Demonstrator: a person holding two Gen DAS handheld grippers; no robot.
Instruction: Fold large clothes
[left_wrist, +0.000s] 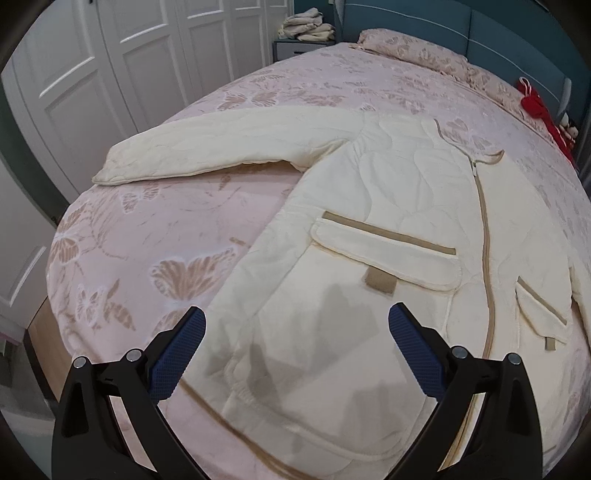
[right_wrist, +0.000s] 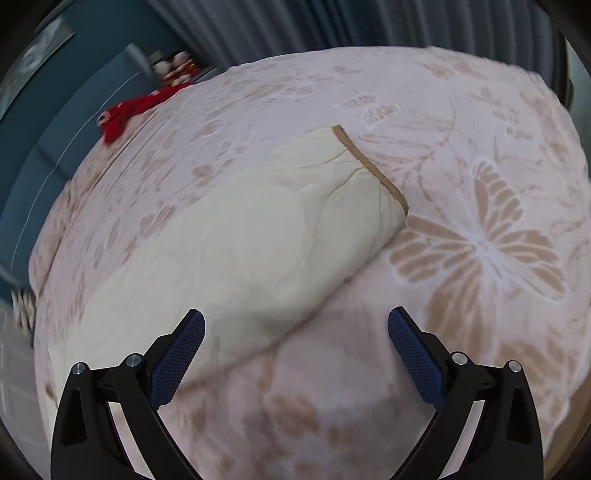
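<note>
Garment: a cream quilted jacket (left_wrist: 369, 206) lies front-up and spread flat on the bed (left_wrist: 155, 229), zip closed, directly ahead of and beneath the left gripper (left_wrist: 295, 332).
Left sleeve: the sleeve (left_wrist: 221, 147) stretches out well beyond the left-hand finger, its cuff resting on the bedspread.
Right sleeve: a second sleeve (right_wrist: 240, 251) runs forward from between the fingers of the right gripper (right_wrist: 295, 332), ending in a tan-edged cuff (right_wrist: 369, 166) ahead and slightly right.
Left fingers: spread wide apart, holding nothing, poised over the hem near the flap pocket (left_wrist: 384, 254).
Right fingers: likewise spread wide and empty, above the sleeve; this view is motion-blurred.
Step in hand: apparently the start, since no fold is visible; both grippers seem to be approaching first holds.
Next move: probably closing on a sleeve near its cuff and carrying it across the chest, keeping the padded fabric flat.
Background: red item (left_wrist: 535, 107) by the headboard, far ahead.
</note>
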